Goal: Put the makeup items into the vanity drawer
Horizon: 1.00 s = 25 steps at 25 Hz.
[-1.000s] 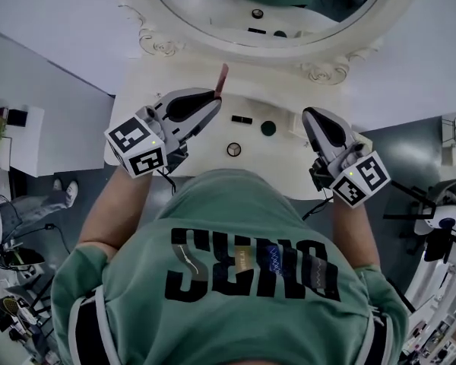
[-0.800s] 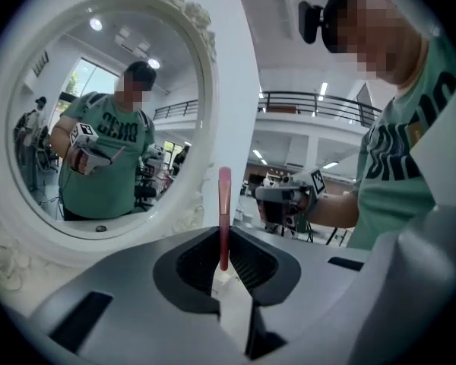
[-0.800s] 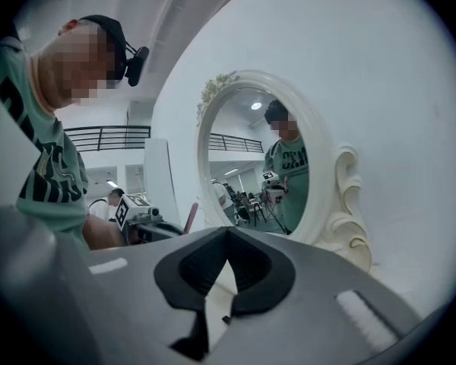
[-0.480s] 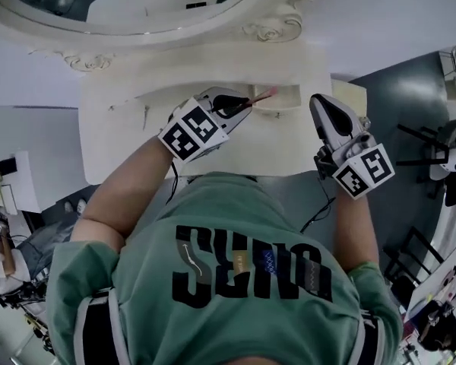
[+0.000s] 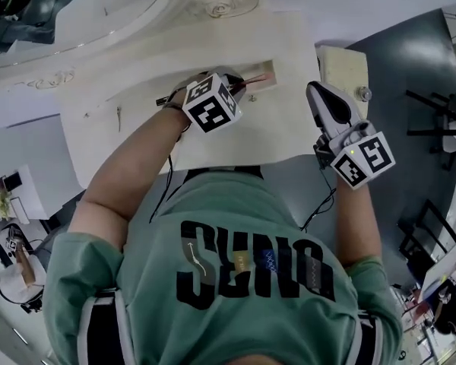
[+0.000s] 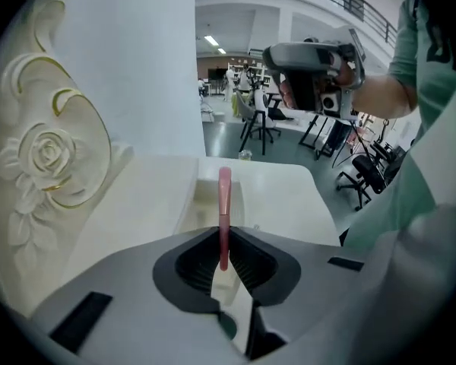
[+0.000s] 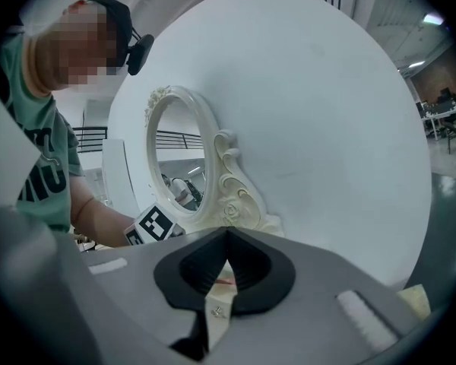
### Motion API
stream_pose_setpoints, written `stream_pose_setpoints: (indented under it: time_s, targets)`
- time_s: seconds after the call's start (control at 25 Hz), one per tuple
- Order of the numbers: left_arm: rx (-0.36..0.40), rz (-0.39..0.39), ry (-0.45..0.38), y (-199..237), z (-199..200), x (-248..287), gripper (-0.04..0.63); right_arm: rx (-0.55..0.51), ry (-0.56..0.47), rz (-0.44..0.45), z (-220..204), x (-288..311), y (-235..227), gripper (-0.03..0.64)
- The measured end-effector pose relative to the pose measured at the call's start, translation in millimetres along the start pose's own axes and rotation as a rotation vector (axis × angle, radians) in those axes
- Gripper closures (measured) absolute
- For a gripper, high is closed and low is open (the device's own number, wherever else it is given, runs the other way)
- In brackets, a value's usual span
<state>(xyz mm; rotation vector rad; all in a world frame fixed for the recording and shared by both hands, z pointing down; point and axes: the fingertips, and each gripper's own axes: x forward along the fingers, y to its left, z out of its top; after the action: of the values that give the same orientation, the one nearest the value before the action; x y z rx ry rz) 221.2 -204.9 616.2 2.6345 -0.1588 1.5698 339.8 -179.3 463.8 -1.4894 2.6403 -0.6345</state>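
A slim pink makeup stick [image 5: 257, 80] is clamped between the jaws of my left gripper [image 5: 240, 89], which is shut on it. In the left gripper view the pink makeup stick [image 6: 224, 207] points forward over a shallow open compartment [image 6: 204, 197] at the right end of the cream vanity top [image 6: 137, 196]. In the head view the compartment [image 5: 277, 80] lies just beyond the stick's tip. My right gripper [image 5: 314, 92] hovers off the vanity's right edge, jaws shut with nothing between them, and shows again as the right gripper [image 7: 226, 232] in its own view.
The oval mirror [image 5: 76, 14] with its carved cream frame [image 7: 232, 181] stands behind the vanity top. A beige block [image 5: 342, 65] sits beyond the vanity's right end. Office chairs [image 6: 361, 177] stand on the grey floor farther off.
My left gripper has carried the pink stick rightward across the vanity top to the compartment. The head view has swung right. The right gripper has hardly moved.
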Motion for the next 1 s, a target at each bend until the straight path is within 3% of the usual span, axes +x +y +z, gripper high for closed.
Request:
stream_pose_setpoints:
  time_s: [0.2,0.64,0.8,1.0]
  targets:
    - [0.018,0.007,0.081,3.0,-9.5,14.6,0.551,0.012,0.008,0.008,-8.0,-9.3,-4.4,0.607]
    - [-0.015,0.015,0.068,9.6,-7.7,18.3,0.517,0.013,0.001,0.003,-4.8,-19.9,0.0,0.607]
    - [-0.06,0.033,0.013,16.3,1.6,9.0,0.508,0.012,0.0,0.003,-3.0,-20.9,2.9,0.607]
    - [-0.117,0.086,-0.154,20.5,19.9,-36.7,0.508,-0.01,-0.001,0.028,3.9,-13.3,19.1,0.607]
